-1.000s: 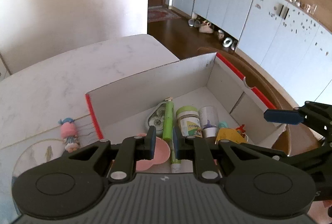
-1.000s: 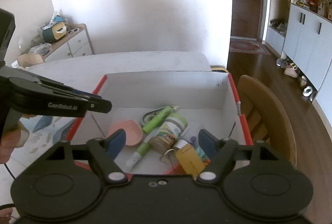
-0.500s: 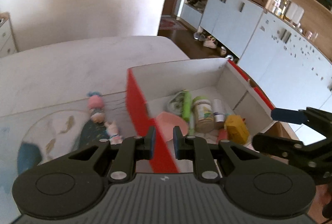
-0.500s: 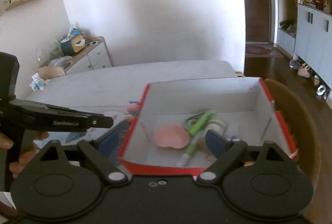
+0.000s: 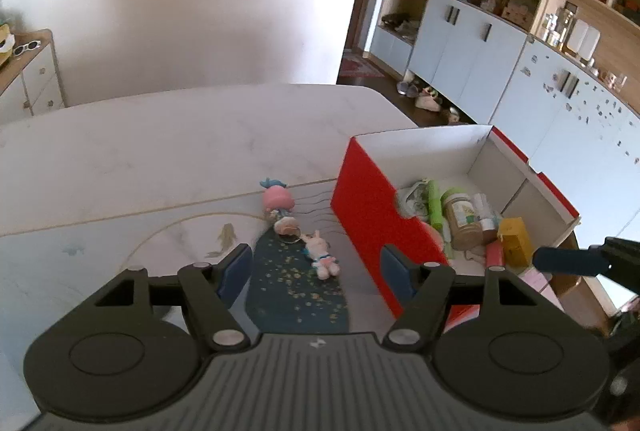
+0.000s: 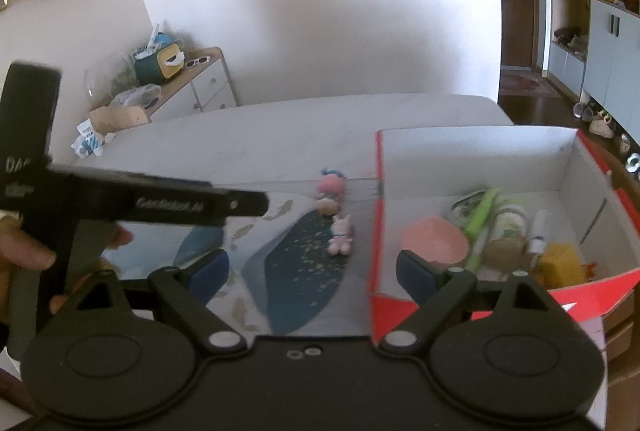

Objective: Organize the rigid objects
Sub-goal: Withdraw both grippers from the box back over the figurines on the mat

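Here, the left gripper (image 5: 316,265) hung over the mat (image 5: 298,289), jaws spread wide, holding nothing. The right gripper (image 6: 312,271) was likewise wide open and empty. Two small figurines lay on the mat: a pink-haired doll (image 5: 279,202) and a white bunny (image 5: 322,258). Just beside them stood the red box (image 5: 368,207), holding a pink dish (image 6: 434,241), green tube (image 6: 482,221), and jar (image 5: 460,219).
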`<state>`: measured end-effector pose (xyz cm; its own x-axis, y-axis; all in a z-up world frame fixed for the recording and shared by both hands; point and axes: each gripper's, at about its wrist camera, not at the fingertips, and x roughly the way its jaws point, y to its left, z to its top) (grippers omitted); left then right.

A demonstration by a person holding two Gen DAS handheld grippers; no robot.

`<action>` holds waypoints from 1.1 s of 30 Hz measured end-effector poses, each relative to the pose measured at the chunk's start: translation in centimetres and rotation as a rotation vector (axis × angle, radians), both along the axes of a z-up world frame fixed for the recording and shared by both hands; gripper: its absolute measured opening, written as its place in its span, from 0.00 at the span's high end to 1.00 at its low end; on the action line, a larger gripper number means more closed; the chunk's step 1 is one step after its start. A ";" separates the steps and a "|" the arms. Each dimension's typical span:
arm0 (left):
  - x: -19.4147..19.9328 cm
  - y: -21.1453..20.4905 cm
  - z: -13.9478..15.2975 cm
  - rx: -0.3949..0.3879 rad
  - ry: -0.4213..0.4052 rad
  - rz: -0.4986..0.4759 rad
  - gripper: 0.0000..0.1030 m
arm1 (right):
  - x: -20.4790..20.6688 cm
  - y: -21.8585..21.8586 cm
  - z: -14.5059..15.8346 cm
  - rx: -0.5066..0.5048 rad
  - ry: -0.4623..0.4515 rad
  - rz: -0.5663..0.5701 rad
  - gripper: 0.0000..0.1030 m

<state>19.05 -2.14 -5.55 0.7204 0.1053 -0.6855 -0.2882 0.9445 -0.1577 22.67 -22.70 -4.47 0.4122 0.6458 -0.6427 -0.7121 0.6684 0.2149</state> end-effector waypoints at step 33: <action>10.3 8.2 -6.3 -0.001 0.137 -0.100 0.24 | 0.7 11.4 -7.5 -0.194 -0.159 -0.280 0.09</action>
<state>29.32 6.03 -11.88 0.6269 0.0372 -0.7782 -0.2116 0.9694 -0.1242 23.37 -11.29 -11.98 0.6599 0.3663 -0.6560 -0.5100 0.8595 -0.0331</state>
